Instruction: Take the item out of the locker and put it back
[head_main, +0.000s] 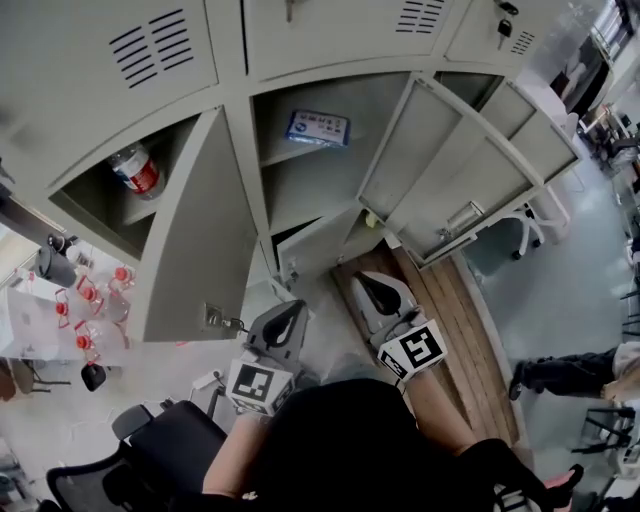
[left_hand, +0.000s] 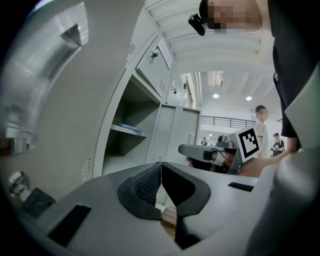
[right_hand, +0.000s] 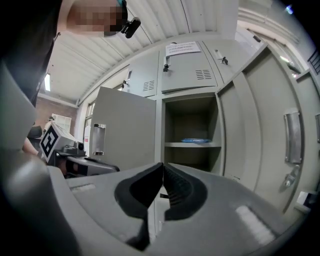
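Blue flat packet (head_main: 318, 128) is lying on the upper shelf of the open middle locker (head_main: 305, 185). Left gripper (head_main: 284, 324) and right gripper (head_main: 379, 293) are hovering side by side below it, each with jaws clenched together, grasping nothing.

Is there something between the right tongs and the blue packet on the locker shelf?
Nothing visible stands in the way. The blue packet lies on the shelf, and the door is swung aside to the right. The right tongs, shut and empty, face the packet with only free space between them.
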